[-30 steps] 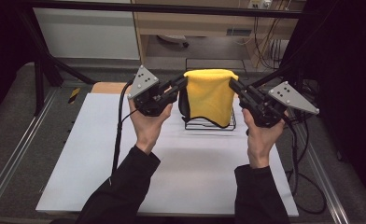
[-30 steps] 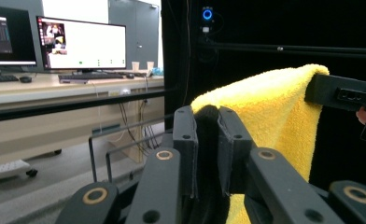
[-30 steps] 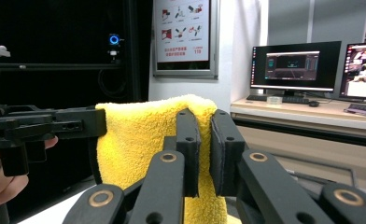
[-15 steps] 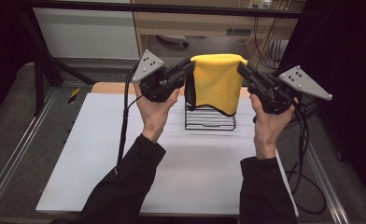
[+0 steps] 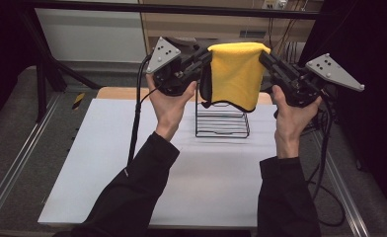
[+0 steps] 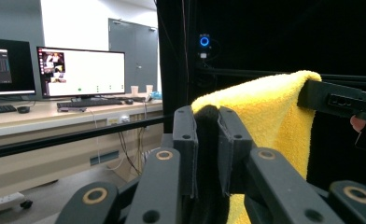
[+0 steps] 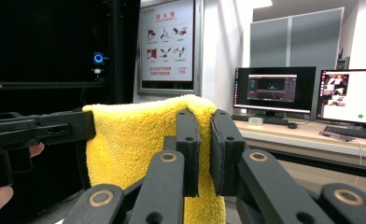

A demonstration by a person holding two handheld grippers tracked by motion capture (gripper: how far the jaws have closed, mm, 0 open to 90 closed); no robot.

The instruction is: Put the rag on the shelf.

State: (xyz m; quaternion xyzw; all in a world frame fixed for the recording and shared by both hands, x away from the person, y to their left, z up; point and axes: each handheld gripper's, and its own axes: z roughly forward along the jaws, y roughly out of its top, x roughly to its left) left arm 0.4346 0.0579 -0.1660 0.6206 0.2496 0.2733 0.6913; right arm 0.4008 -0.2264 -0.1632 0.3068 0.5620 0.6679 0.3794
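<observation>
A yellow towel point(image 5: 237, 74) hangs stretched between my two grippers, well above a black wire rack point(image 5: 222, 119) that stands on the white table point(image 5: 102, 163). My left gripper point(image 5: 207, 54) is shut on the towel's left top corner, and my right gripper point(image 5: 263, 55) is shut on its right top corner. In the left gripper view the jaws pinch a dark fold of the towel point(image 6: 265, 112), with the other gripper's jaw at the far end. In the right gripper view the towel point(image 7: 130, 144) drapes down from between my jaws.
Behind the table stands a wooden desk point(image 5: 201, 29). Cables point(image 5: 325, 153) trail down the table's right side. Metal rails point(image 5: 14, 168) run along both table edges. Monitors point(image 7: 270, 88) stand on a desk in the room beyond.
Both grippers have risen with the towel, lifting it off the wire rack until it hangs free above it.
</observation>
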